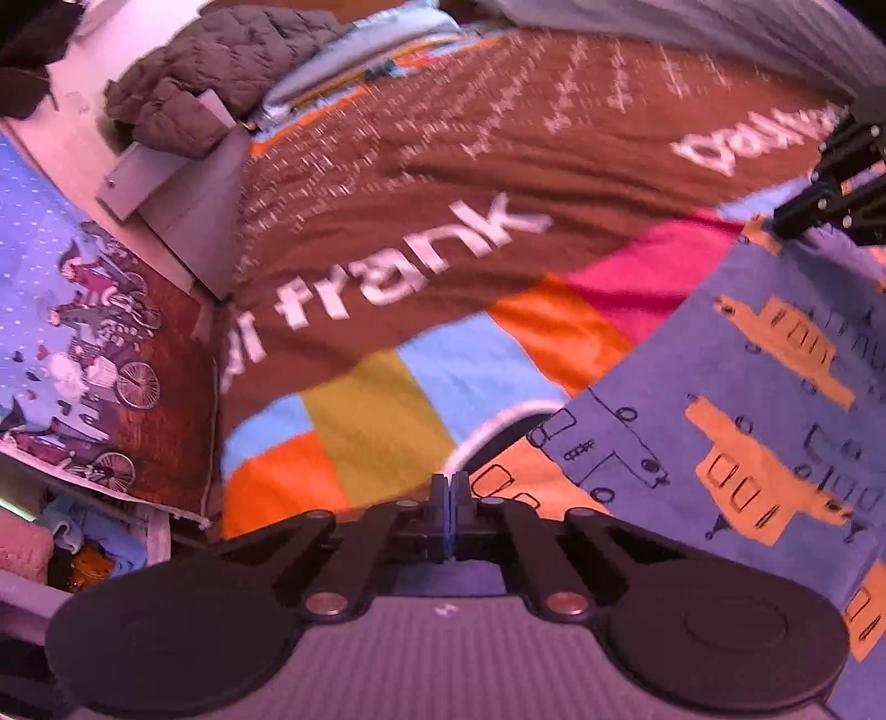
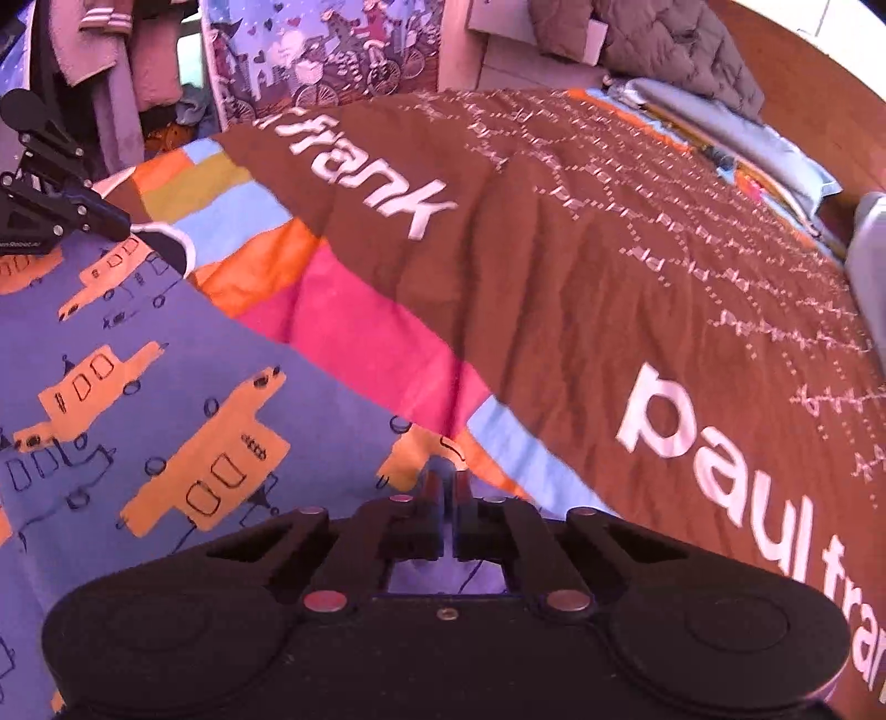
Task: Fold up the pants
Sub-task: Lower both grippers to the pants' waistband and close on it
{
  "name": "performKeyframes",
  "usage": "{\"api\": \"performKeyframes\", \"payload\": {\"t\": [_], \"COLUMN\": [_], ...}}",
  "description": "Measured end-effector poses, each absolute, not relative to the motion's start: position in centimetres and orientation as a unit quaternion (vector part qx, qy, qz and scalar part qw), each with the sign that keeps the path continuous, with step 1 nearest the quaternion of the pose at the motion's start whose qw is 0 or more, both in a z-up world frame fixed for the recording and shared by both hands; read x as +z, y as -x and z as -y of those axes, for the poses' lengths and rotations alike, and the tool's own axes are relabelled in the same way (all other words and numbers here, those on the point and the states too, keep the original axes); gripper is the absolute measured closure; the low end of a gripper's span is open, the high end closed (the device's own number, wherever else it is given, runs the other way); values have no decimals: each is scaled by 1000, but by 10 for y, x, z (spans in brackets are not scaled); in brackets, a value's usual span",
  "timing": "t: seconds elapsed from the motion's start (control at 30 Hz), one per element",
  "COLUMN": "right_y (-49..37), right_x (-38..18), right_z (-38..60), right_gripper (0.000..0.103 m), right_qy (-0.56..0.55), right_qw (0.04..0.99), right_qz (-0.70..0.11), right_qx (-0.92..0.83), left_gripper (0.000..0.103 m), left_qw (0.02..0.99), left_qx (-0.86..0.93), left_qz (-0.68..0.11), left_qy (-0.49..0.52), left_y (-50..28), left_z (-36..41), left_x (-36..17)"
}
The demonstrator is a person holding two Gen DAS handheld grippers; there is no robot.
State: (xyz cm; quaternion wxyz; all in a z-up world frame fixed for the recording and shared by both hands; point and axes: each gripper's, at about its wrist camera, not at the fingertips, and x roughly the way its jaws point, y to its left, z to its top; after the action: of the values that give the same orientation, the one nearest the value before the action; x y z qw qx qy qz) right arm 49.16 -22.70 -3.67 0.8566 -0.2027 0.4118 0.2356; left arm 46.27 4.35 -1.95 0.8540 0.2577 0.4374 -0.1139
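Note:
The pants (image 1: 736,399) are blue with orange truck prints and lie spread on the bed; they also fill the lower left of the right wrist view (image 2: 166,387). My left gripper (image 1: 449,487) is shut on the pants' edge near a white-trimmed opening (image 1: 498,426). My right gripper (image 2: 446,482) is shut on another edge of the pants. Each gripper shows in the other's view, the right gripper at the far right (image 1: 797,221), the left gripper at the far left (image 2: 111,224), both pinching the cloth.
A brown bedspread (image 1: 443,166) with white lettering and colored patches covers the bed. A grey quilted jacket (image 1: 221,72) and a pillow (image 2: 736,138) lie at its head. A printed bicycle cloth (image 1: 83,332) hangs beside the bed, with clothes (image 2: 111,50) behind.

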Motion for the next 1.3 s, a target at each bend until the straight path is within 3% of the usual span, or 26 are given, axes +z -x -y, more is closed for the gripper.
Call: {"api": "performKeyframes", "payload": {"t": [0.23, 0.43, 0.47, 0.53, 0.57, 0.6, 0.7, 0.83, 0.93, 1.17, 1.23, 1.27, 1.3], "right_y": [-506, -538, -539, -539, -539, -539, -536, -542, -548, -555, -562, -564, -565], "right_x": [-13, -49, -54, -55, -52, -47, -32, -23, -27, -45, -51, -54, -55], "right_z": [224, 202, 199, 201, 205, 208, 210, 200, 190, 171, 170, 169, 169], "right_gripper": [103, 103, 102, 93, 85, 73, 48, 44, 44, 48, 48, 49, 56], "right_qy": [202, 206, 210, 198, 186, 178, 169, 165, 170, 208, 204, 200, 196], "right_qw": [896, 887, 884, 884, 887, 889, 890, 885, 878, 846, 839, 836, 835], "right_qz": [-343, -374, -380, -384, -382, -378, -364, -361, -366, -404, -422, -432, -435], "right_qx": [197, 176, 176, 176, 180, 186, 214, 242, 258, 279, 275, 275, 275], "left_gripper": [103, 103, 96, 69, 47, 44, 42, 33, 34, 59, 76, 93, 100], "left_qw": [900, 879, 876, 881, 886, 893, 902, 894, 882, 853, 850, 848, 846], "left_qx": [-52, -6, -8, -16, -20, -23, -46, -102, -131, -120, -120, -118, -115], "left_qz": [-373, -426, -434, -440, -438, -428, -416, -425, -439, -479, -483, -486, -486], "left_qy": [-220, -214, -209, -173, -153, -134, -107, -99, -108, -167, -169, -175, -183], "left_y": [-480, -512, -513, -514, -513, -511, -503, -495, -487, -487, -487, -488, -487], "left_z": [-51, -54, -58, -73, -81, -92, -116, -135, -133, -119, -115, -113, -110], "left_x": [8, -33, -36, -28, -23, -14, 6, 15, 5, -27, -26, -25, -23]}}
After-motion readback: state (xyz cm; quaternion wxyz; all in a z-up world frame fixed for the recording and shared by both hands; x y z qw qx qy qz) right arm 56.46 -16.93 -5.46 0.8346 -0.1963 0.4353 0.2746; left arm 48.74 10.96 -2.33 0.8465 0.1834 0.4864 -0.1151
